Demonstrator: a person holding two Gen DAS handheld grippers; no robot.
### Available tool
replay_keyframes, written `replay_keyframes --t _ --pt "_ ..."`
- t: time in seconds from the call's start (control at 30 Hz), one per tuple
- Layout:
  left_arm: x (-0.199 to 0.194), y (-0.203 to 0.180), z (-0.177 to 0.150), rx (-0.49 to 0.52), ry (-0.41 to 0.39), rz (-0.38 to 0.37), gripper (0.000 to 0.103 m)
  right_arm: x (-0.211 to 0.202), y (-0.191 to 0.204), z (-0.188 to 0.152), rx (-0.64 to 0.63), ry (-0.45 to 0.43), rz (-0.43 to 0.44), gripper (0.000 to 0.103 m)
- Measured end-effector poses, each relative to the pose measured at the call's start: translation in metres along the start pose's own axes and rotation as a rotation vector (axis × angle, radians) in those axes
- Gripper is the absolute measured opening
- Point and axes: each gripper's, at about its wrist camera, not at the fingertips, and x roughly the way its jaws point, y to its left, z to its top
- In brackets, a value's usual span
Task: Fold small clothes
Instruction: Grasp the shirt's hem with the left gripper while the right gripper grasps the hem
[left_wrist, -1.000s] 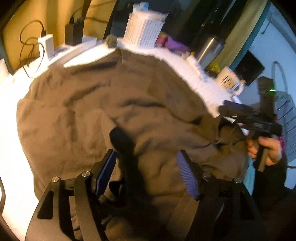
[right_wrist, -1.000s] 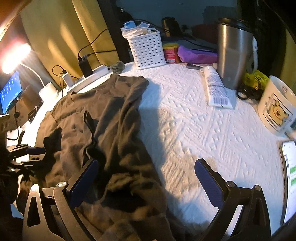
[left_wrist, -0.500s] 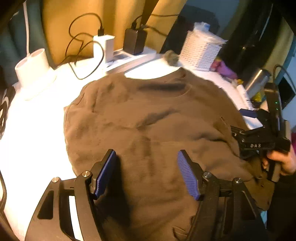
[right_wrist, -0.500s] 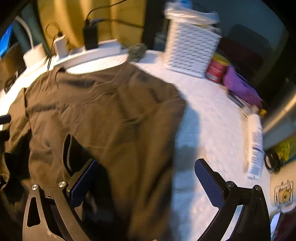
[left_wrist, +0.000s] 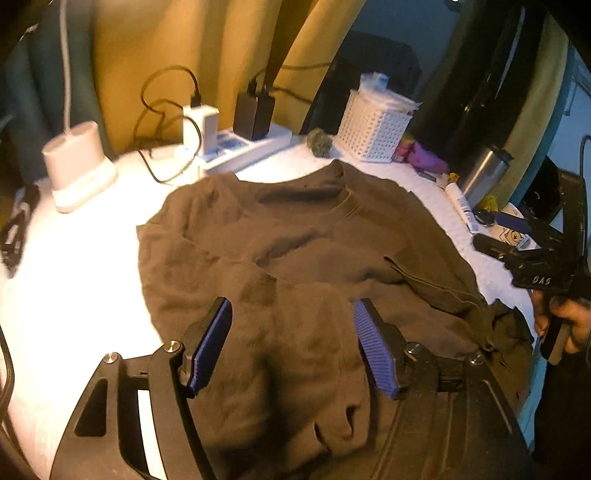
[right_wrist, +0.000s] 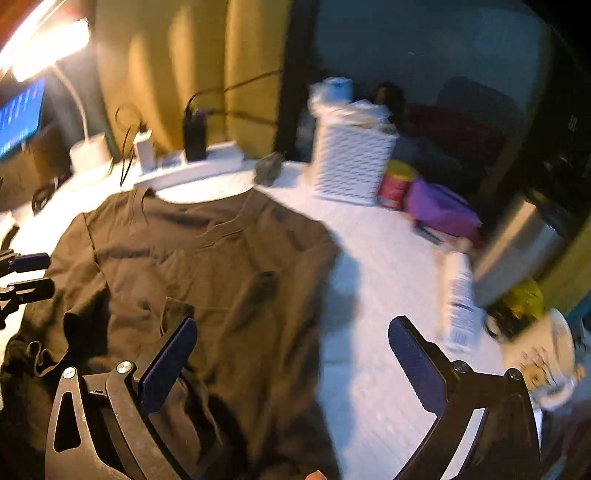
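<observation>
A brown T-shirt (left_wrist: 303, 240) lies spread on the white table, collar toward the far side, its near hem rumpled. It also shows in the right wrist view (right_wrist: 207, 258). My left gripper (left_wrist: 291, 332) is open and empty, above the shirt's lower middle. My right gripper (right_wrist: 291, 354) is open and empty, over the shirt's right edge and the bare tablecloth. The right gripper also shows at the right of the left wrist view (left_wrist: 532, 258), held by a hand beside the shirt's right hem corner.
A white basket (left_wrist: 373, 129), power strip with chargers (left_wrist: 236, 144), lamp base (left_wrist: 74, 166), steel tumbler (left_wrist: 480, 173), white tube (right_wrist: 458, 295), mug (right_wrist: 546, 362), red tin (right_wrist: 395, 184) and purple pouch (right_wrist: 439, 210) ring the table's far and right sides.
Both grippers have pulled back and risen. The shirt, bunched to one side a second ago, now lies spread flatter across the table.
</observation>
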Motion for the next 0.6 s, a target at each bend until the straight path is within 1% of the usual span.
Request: replay_keyframes --t 0.1,0.23,0.3,0.33,0.37,0.43,0.47,0.6 --pt "-0.018 -0.002 -0.008 0.007 -0.024 0.01 0.069 -0.022 -0.014 -0.017 0.024 -0.007 -0.016 0.103" --pt "-0.044 -0.003 -0.025 0.007 -0.039 0.022 0.069 -0.046 -0.024 -0.045 0.036 0.002 -0.009 0.102" --pt "-0.054 -0.004 -0.037 0.005 -0.038 0.021 0.069 -0.053 -0.033 -0.06 0.046 0.015 -0.02 0.095" --pt "-0.058 -0.004 -0.044 0.003 -0.037 0.019 0.069 -0.055 -0.038 -0.067 0.054 0.029 -0.026 0.087" --pt "-0.062 -0.003 -0.052 -0.003 -0.032 0.018 0.069 -0.056 -0.043 -0.074 0.061 0.042 -0.033 0.073" --pt "-0.067 -0.002 -0.068 -0.018 -0.02 0.014 0.069 -0.06 -0.049 -0.089 0.063 0.072 -0.057 0.061" --pt "-0.069 -0.002 -0.077 -0.025 -0.012 0.01 0.069 -0.062 -0.051 -0.096 0.061 0.077 -0.064 0.061" --pt "-0.075 -0.002 -0.105 -0.051 0.012 0.016 0.068 -0.076 -0.05 -0.116 0.053 0.08 -0.026 0.061"
